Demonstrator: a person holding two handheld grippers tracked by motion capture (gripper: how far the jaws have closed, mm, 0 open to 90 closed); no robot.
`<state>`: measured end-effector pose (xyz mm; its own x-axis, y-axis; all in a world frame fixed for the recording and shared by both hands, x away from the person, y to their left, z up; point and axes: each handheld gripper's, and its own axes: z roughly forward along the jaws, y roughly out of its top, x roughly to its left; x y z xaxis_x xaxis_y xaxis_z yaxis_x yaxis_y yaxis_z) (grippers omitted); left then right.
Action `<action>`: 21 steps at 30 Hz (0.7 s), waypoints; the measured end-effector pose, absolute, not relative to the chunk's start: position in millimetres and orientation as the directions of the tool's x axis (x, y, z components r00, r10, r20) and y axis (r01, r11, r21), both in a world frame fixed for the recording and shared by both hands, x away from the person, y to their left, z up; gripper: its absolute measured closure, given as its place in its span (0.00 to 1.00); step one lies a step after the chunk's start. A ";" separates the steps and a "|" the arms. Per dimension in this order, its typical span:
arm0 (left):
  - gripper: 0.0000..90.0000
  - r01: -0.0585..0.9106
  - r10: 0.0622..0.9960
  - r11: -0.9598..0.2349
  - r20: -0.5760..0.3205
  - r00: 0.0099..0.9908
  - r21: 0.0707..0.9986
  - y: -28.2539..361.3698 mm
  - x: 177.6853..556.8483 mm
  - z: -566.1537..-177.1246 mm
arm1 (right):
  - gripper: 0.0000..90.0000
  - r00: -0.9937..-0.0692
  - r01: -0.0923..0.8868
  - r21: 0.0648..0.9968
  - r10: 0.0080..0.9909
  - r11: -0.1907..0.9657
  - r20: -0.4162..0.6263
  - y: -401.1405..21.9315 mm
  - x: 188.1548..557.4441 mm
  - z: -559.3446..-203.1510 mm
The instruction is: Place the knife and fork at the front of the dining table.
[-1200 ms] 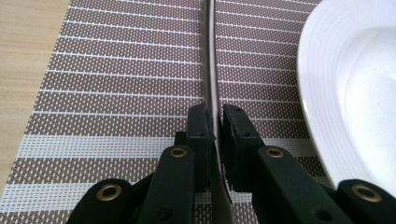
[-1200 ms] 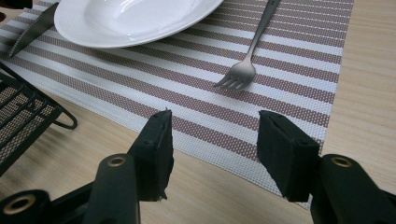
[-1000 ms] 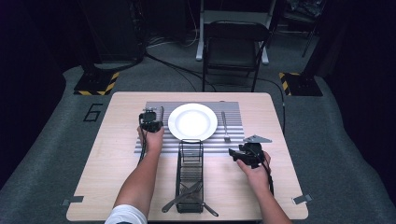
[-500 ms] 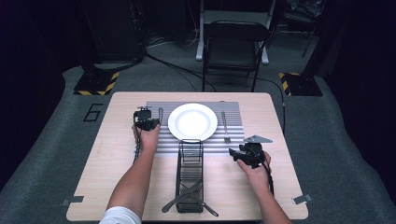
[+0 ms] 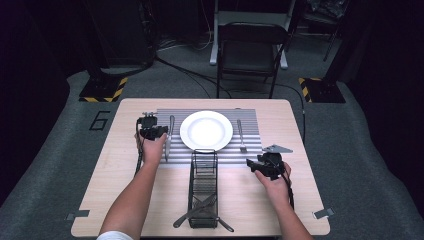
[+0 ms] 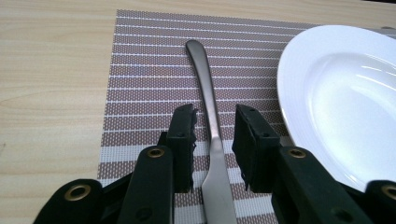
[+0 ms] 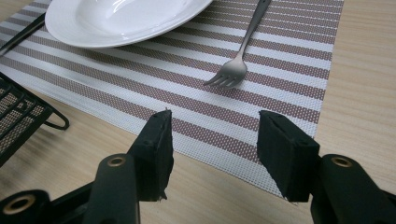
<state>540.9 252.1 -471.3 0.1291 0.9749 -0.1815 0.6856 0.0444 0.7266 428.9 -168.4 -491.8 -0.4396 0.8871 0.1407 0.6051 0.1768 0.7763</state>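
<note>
Light wood table (image 5: 125,200) at frame center on grey carpet, dark room, black folding chair (image 5: 250,50) at top; striped placemat (image 5: 250,150) holds white plate (image 5: 206,130), knife (image 5: 168,137) left, fork (image 5: 241,136) right. Wire caddy (image 5: 203,187) with utensils lower center. Left gripper (image 6: 214,135) straddles the knife, jaws parted, not gripping; right gripper (image 7: 212,154) spread wide, empty, lower right.

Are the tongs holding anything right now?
No. The left tongs are open astride the knife lying on the placemat, not pinching it. The right tongs are open and empty.
</note>
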 end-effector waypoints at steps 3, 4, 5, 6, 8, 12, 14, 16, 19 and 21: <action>0.75 0.681 0.972 0.039 -0.186 0.144 0.731 254.0 535.9 -467.3 | 0.50 -0.442 0.605 0.775 0.886 0.180 0.140 -167.6 428.9 -492.2; 0.75 0.682 0.971 0.030 -0.183 0.154 0.731 255.2 534.2 -465.4 | 0.50 -0.442 0.606 0.775 0.886 0.181 0.139 -167.3 429.1 -492.3; 0.75 0.676 0.970 0.027 -0.182 0.159 0.737 255.7 532.4 -464.3 | 0.50 -0.441 0.606 0.774 0.886 0.180 0.140 -167.3 429.2 -492.3; 0.74 0.674 0.969 0.022 -0.181 0.167 0.739 256.4 530.9 -463.0 | 0.50 -0.443 0.605 0.775 0.886 0.183 0.137 -167.5 429.5 -492.3; 0.74 0.670 0.968 0.016 -0.180 0.176 0.742 257.2 527.9 -460.5 | 0.50 -0.444 0.602 0.777 0.885 0.183 0.136 -167.4 429.8 -492.0; 0.72 0.664 0.965 -0.006 -0.169 0.199 0.748 257.9 521.4 -454.8 | 0.50 -0.444 0.603 0.775 0.886 0.188 0.131 -167.1 430.1 -492.5; 0.71 0.659 0.964 -0.023 -0.158 0.213 0.752 257.8 518.5 -452.0 | 0.50 -0.443 0.603 0.775 0.887 0.188 0.129 -166.9 429.9 -492.4; 0.71 0.654 0.962 -0.043 -0.146 0.232 0.755 257.8 514.6 -448.2 | 0.50 -0.444 0.602 0.777 0.886 0.187 0.131 -166.7 429.6 -492.1; 0.70 0.638 0.955 -0.053 -0.147 0.256 0.768 257.5 506.5 -442.0 | 0.50 -0.444 0.598 0.779 0.887 0.188 0.127 -166.5 429.2 -491.0; 0.69 0.630 0.952 -0.061 -0.144 0.270 0.774 258.3 500.8 -437.9 | 0.50 -0.444 0.599 0.779 0.887 0.187 0.129 -166.4 429.0 -490.9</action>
<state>500.8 258.3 -437.9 0.2696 0.9521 -0.1440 0.6298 -0.0612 0.7743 429.0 -166.4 -490.9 -0.4437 0.8869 0.1286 0.5990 0.1867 0.7787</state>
